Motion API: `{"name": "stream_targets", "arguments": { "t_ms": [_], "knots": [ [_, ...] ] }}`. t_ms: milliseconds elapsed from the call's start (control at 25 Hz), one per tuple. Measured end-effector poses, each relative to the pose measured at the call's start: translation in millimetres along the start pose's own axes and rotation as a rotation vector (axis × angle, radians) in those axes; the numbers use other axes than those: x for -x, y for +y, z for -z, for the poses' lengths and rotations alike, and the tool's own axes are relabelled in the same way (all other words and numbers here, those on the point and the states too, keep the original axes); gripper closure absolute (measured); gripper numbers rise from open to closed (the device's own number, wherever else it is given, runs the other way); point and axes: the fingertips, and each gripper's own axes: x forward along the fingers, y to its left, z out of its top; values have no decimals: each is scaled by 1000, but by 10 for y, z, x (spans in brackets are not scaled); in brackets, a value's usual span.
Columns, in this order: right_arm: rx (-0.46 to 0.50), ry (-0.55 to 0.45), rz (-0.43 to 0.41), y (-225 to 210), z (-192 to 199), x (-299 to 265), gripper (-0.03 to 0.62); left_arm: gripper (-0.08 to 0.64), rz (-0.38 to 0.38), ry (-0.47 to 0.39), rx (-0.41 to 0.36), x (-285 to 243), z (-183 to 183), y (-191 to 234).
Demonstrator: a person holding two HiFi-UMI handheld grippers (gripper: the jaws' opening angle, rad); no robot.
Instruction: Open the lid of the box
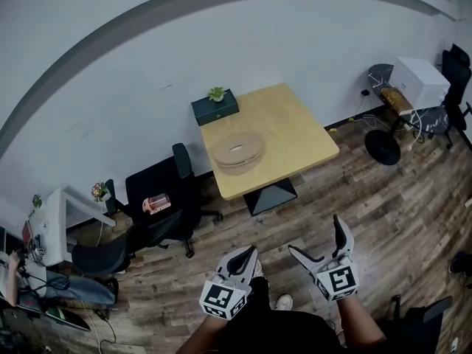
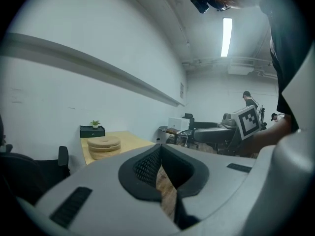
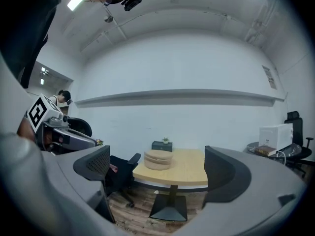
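A wood-plank floor point(image 1: 383, 205) fills most of the head view, and a plain pale wall point(image 1: 147, 65) runs behind it. A square, light-wood surface point(image 1: 295, 135) on a dark pedestal stands against that wall. Black office chairs point(image 1: 158, 198) are grouped to its left. Far right, a white box point(image 1: 419, 81) sits on a small round table, well apart from the rest.

The round wooden box point(image 1: 237, 152) rests on the left half of the surface with its lid on; a small slot shows in the lid's top. Behind it, at the far left corner by the wall, is a dark green case point(image 1: 214, 109) with a little potted plant point(image 1: 217, 93) on top.

Both tools are held low at the near edge of the head view, over the floor and well apart from the surface and the box. The left tool point(image 1: 253, 251) has its jaws pressed together. In the left gripper view point(image 2: 160, 163) only a thin sliver of floor shows between the dark pads, and nothing is held. The box point(image 2: 104, 147) appears off to the left there.

The right tool point(image 1: 315, 234) has its jaws spread wide with nothing between them. In the right gripper view point(image 3: 157, 166) the box point(image 3: 158, 159) and the surface point(image 3: 197, 173) appear far off through the gap.
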Motion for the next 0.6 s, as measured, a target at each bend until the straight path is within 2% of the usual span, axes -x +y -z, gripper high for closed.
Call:
{"name": "stream_targets", "arguments": {
  "t_ms": [120,240,440,600],
  "knots": [
    [17,-13,-29,-39,-47,-321,-5,541,-10,0,12,-154,-30,232],
    [47,36,-75,-26,-56,-687,-5,541,-17,-4,19,-337,-93,492],
    [96,-41,-174,29,-214,-1304,-5,541,-24,0,14,-594,-198,925],
    [68,-45,-235,64,-303,-1707,-5,541,-37,10,23,-702,-218,1301]
  ]
}}
